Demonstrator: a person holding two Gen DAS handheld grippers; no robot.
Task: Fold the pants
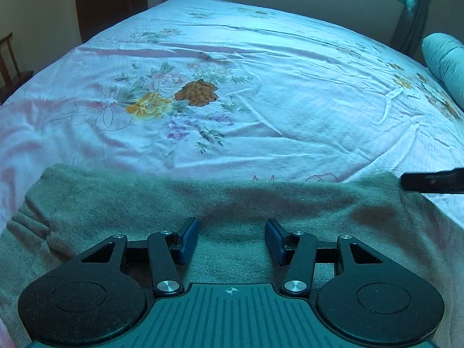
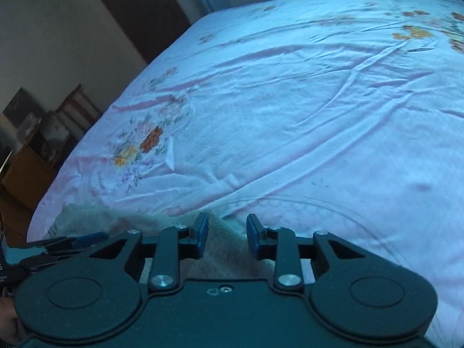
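Two tools hover over fleece pants (image 1: 232, 203) on the floral bedsheet (image 1: 261, 101): left tool (image 1: 232, 239) and right tool (image 2: 226, 236) both released, gripping nothing.

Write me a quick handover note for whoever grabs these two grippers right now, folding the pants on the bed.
Left gripper: jaws apart, nothing between them, over the middle of the pants.
Right gripper: jaws apart with a narrower gap, nothing pinched, over the pants' right end.
Pants: grey-green fleece, lying as a long band across the near edge of the floral bedsheet. One end with a ribbed band lies at the left of the left wrist view.
Done: pants appear laid out, possibly already doubled lengthwise; I cannot tell for certain.
Left: grip an end and fold it across, then tidy.
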